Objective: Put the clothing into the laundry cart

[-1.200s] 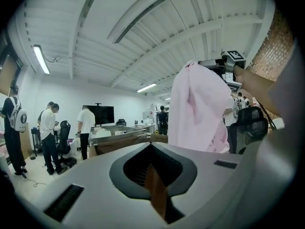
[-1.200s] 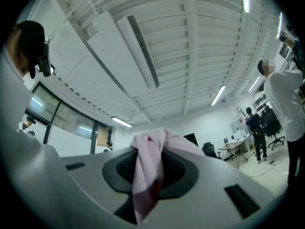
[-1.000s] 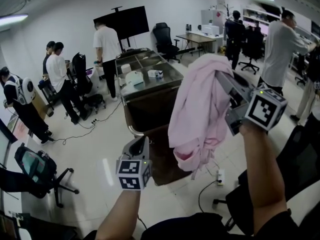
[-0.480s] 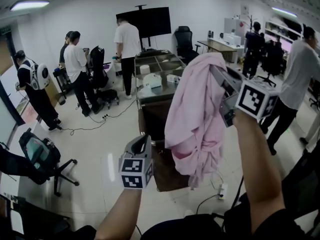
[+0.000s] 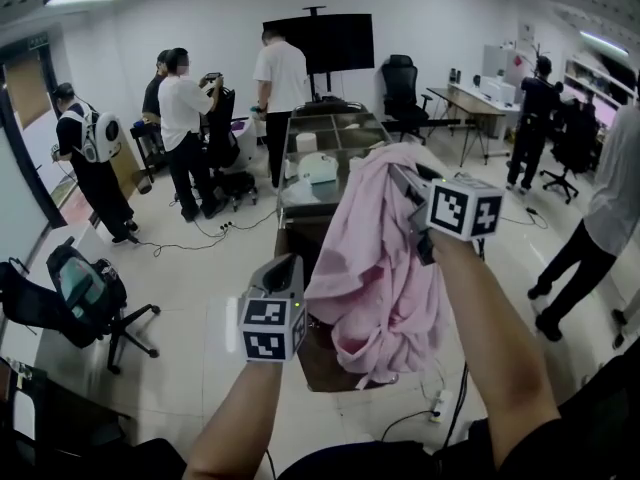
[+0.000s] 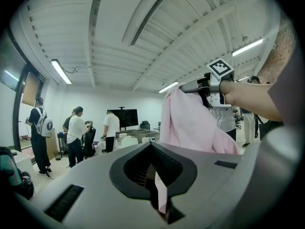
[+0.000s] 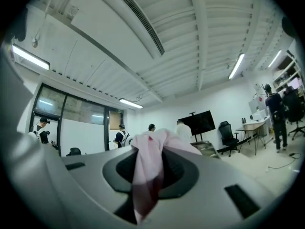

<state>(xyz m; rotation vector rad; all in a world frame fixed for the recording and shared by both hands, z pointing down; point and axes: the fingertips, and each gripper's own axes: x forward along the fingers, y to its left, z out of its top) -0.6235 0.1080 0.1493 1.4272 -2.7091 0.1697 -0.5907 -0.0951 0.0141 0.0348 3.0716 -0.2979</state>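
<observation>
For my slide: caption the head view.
Right gripper holds a pink garment up near the cart.

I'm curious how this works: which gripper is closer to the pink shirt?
Right. The right gripper is clamped on the pink shirt, which hangs from it; the left gripper sits lower, beside its hanging edge.

From where the holder stands, the cart is at twelve o'clock. The garment hangs from the right tongs above the cart's near end. The left tongs are at the garment's left, near it but apart. A screen stands behind the cart. People are at ten o'clock, a chair at one and a bench at two. Another chair is on the floor at nine.
</observation>
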